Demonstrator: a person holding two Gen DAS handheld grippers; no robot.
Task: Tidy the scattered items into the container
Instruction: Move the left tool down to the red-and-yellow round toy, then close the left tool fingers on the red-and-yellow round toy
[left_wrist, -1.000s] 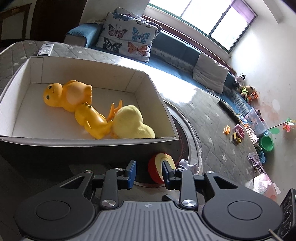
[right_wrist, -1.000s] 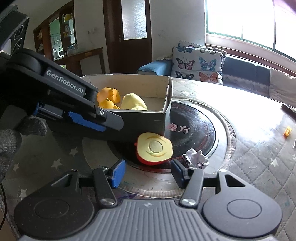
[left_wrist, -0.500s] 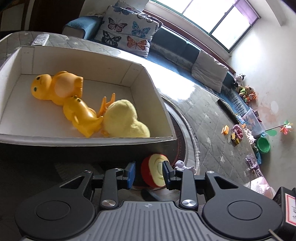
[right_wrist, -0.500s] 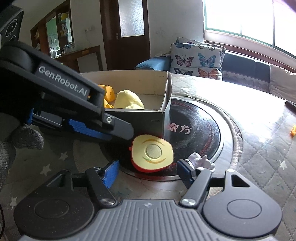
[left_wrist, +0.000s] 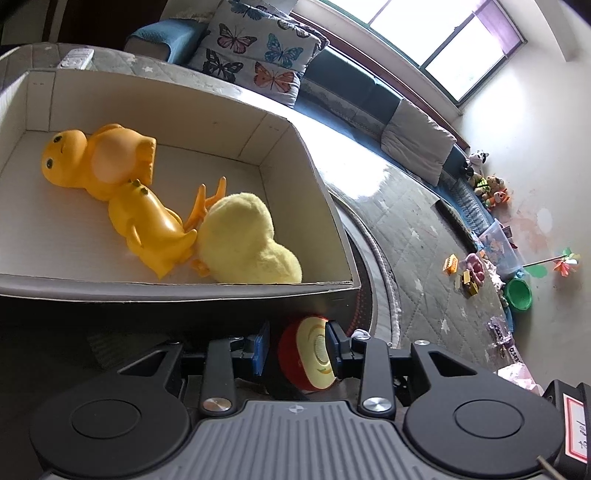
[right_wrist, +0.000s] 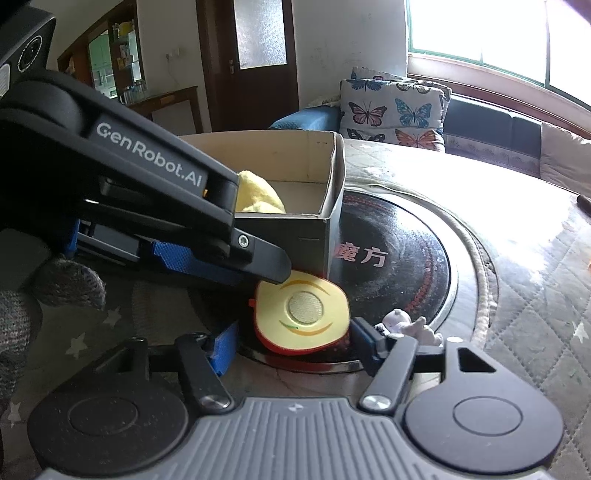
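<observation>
Quilted table (right_wrist: 517, 258) carries the cardboard box (left_wrist: 325, 206), already holding three yellow toys. Over the last second the left gripper (left_wrist: 297, 349) has dropped until its open fingers bracket the toy apple half (left_wrist: 308, 360) beside the box without yet clamping; the right gripper (right_wrist: 293, 341) hangs wide open, empty.

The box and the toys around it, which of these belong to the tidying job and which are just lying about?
Job: cardboard box; half apple toy; small white figure; two orange ducks; yellow plush; left gripper.
Lying about: butterfly cushion; green bowl; pinwheel.
</observation>
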